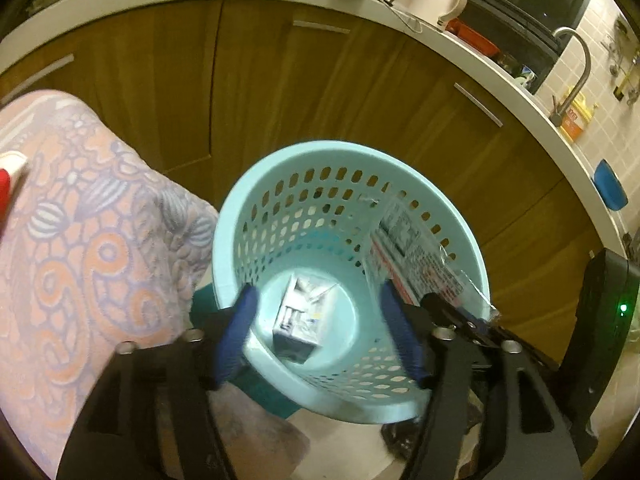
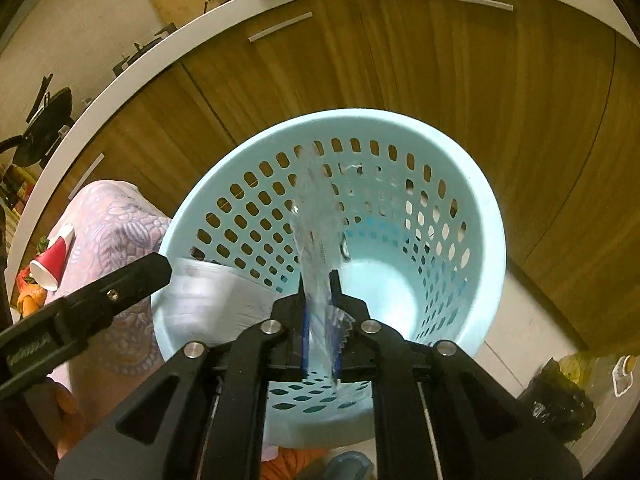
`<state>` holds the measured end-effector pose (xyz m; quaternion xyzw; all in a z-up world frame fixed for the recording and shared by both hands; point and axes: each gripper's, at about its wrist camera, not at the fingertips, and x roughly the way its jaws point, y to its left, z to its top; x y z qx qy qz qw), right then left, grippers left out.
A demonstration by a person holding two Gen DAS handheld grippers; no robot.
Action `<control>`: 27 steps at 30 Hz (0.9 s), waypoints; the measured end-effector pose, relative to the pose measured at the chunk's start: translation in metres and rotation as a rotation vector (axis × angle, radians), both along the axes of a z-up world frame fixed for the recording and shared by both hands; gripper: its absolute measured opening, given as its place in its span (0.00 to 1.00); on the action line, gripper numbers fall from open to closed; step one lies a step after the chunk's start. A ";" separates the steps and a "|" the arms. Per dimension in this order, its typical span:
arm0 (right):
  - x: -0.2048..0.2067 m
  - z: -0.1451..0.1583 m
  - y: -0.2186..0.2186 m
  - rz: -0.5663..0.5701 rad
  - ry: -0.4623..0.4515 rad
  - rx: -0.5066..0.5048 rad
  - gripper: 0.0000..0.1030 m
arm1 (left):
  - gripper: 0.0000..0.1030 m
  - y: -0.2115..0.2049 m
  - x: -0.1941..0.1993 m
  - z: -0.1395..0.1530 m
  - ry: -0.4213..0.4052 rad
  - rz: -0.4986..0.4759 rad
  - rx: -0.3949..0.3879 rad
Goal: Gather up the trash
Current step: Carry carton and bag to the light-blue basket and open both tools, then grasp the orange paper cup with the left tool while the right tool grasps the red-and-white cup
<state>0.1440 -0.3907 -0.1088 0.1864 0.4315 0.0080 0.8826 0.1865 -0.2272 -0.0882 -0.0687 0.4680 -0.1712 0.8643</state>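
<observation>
The right gripper (image 2: 319,280) pinches a clear plastic wrapper (image 2: 318,216) over the blue basket (image 2: 476,184), ready for dropping; the left gripper (image 1: 318,304), fingers spread, holds nothing above a small carton (image 1: 298,316) inside.

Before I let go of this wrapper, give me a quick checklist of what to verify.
1. Wrapper gripped by right gripper: ok, jaws shut on it.
2. Wrapper over the basket opening: ok, it hangs inside the rim.
3. Left gripper out of the drop path: ok, jaws open, beside the wrapper.
4. Room in the basket: ok, only a small carton on the bottom.
5. Basket steady: cannot tell, its base is hidden.
6. Other trash left: ok to continue, red cup lies on the cloth.
</observation>
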 end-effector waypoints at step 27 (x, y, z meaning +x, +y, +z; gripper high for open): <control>-0.059 0.103 0.127 0.271 -0.303 -0.098 0.29 | 0.66 0.138 -0.124 0.126 -0.386 0.247 0.070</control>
